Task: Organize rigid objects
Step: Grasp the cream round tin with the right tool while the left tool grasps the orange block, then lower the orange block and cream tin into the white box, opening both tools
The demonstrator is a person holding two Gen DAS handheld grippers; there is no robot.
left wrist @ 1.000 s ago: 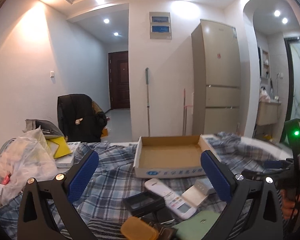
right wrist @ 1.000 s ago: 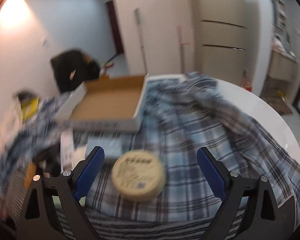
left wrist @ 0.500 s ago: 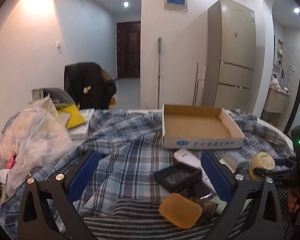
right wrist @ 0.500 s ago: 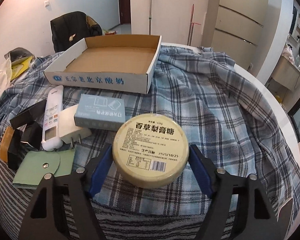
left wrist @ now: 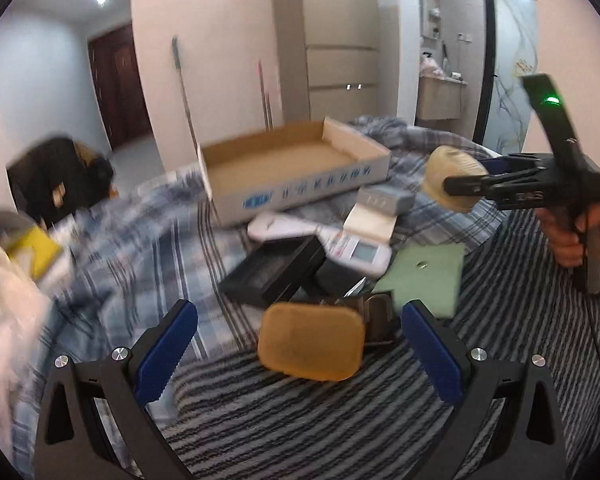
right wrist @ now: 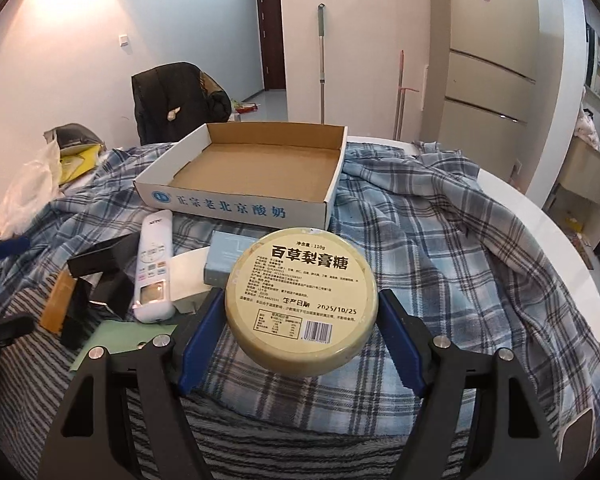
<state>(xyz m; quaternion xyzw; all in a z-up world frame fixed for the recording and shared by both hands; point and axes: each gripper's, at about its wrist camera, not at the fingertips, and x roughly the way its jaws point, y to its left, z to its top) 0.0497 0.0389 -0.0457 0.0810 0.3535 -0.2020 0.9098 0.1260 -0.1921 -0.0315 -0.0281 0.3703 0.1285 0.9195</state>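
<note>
My right gripper (right wrist: pixel 300 320) is shut on a round yellow candy tin (right wrist: pixel 302 300) and holds it above the plaid cloth, in front of the empty cardboard tray (right wrist: pixel 244 204). In the left wrist view the tin (left wrist: pixel 450 178) hangs to the right of the tray (left wrist: pixel 300 192). My left gripper (left wrist: pixel 300 340) is open and empty, with an orange case (left wrist: pixel 310 346) lying between its fingers. A white remote (left wrist: pixel 320 240), black box (left wrist: pixel 274 272), green pouch (left wrist: pixel 424 272), white charger (left wrist: pixel 372 222) and grey-blue box (left wrist: pixel 384 200) lie in a pile in front of the tray.
A plaid cloth (right wrist: pixel 420 248) and a striped cloth (left wrist: pixel 340 420) cover the round white table (right wrist: pixel 540 224). Plastic bags and yellow items (right wrist: pixel 52 168) sit at the left edge. A chair with a black jacket (right wrist: pixel 172 96) stands behind the table.
My right gripper has closed on the tin and lifted it off the cloth. My left gripper has moved forward and tilted down over the pile, toward the orange case.
</note>
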